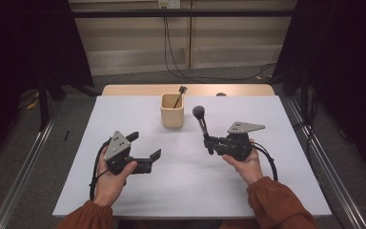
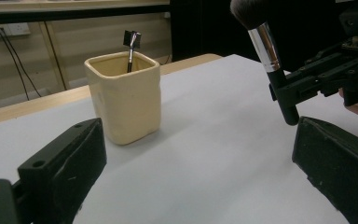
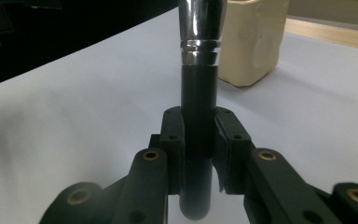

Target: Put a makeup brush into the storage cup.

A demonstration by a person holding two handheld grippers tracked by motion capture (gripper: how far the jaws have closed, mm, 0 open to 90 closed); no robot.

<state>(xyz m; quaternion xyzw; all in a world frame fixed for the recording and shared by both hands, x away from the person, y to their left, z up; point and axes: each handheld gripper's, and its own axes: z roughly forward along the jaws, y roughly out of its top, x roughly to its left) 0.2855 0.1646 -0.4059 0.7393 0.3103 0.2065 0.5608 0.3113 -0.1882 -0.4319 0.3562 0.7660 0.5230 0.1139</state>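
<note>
A cream square cup (image 1: 173,110) (image 2: 124,98) (image 3: 253,39) stands at the table's far middle with a thin dark-tipped brush (image 1: 179,96) (image 2: 131,47) leaning in it. My right gripper (image 1: 209,143) (image 3: 199,135) is shut on the black handle of a large makeup brush (image 1: 201,122) (image 2: 269,56) (image 3: 199,93), just right of the cup. The brush stands nearly upright, its silver ferrule and dark bristle head on top. My left gripper (image 1: 146,147) (image 2: 196,163) hovers at the front left, open, with nothing between its fingers, pointing toward the cup.
The white tabletop (image 1: 186,176) rests on a wooden table whose far edge (image 1: 138,89) shows beyond the cup. Cables (image 1: 181,71) trail over the floor behind. Dark curtains hang at both sides.
</note>
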